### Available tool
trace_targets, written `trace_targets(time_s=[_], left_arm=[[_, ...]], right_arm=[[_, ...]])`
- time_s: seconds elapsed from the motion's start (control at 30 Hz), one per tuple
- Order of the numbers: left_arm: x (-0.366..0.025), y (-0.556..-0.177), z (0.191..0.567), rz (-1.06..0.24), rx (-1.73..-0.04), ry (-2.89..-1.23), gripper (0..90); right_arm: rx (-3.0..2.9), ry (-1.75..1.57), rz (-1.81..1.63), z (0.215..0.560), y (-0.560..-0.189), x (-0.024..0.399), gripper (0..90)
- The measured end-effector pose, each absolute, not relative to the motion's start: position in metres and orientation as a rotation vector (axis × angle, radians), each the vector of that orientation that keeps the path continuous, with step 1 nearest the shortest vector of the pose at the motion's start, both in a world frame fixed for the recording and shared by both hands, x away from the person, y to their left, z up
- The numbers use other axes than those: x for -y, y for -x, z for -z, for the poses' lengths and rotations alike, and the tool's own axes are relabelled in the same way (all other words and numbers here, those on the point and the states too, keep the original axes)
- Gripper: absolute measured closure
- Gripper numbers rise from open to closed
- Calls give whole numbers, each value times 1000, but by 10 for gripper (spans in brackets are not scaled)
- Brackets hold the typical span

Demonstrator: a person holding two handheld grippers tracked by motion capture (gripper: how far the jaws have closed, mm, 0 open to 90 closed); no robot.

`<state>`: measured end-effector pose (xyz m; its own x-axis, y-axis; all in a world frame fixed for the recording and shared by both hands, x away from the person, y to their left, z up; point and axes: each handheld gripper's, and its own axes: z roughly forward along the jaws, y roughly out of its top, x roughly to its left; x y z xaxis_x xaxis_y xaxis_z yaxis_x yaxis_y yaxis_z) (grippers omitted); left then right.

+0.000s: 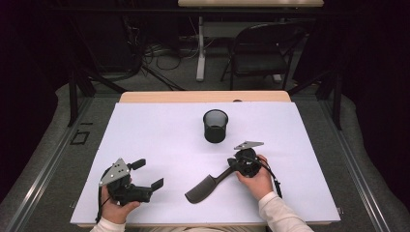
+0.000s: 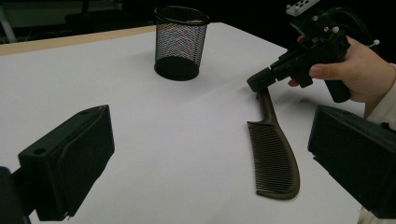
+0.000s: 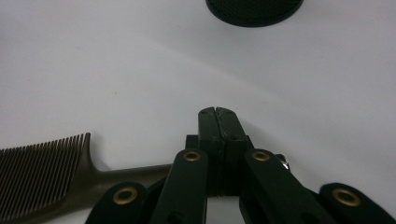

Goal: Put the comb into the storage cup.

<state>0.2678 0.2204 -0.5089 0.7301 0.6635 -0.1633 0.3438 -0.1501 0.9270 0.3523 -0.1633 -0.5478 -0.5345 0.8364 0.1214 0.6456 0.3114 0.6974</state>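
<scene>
Tongs in our right hand (image 1: 235, 166) are closing on the handle tip of a dark comb (image 1: 201, 189), which is lying flat on the white table (image 1: 145, 130). Our left tongs (image 1: 148, 174) are resting wide open, empty. Nothing is sitting in the mesh cup (image 1: 215, 125) yet; lifting is, we judge, still ahead.

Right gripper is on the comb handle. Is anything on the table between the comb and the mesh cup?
Nothing visible stands in the way. Only bare white table surface lies between the comb and the black mesh cup. The left gripper sits open, off to the side, and the right gripper holds the handle end.
</scene>
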Motion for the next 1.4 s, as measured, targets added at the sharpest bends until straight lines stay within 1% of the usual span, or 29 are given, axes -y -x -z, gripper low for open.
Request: trace_targets(time_s=[0.7,1.4], left_arm=[[-220,-268,509,-338,-799,-1759,6],[-220,-268,509,-339,-801,-1759,6]], right_arm=[[-2350,-1368,-995,549,-335,182,900],[-2411,-1350,-973,551,-315,186,900]])
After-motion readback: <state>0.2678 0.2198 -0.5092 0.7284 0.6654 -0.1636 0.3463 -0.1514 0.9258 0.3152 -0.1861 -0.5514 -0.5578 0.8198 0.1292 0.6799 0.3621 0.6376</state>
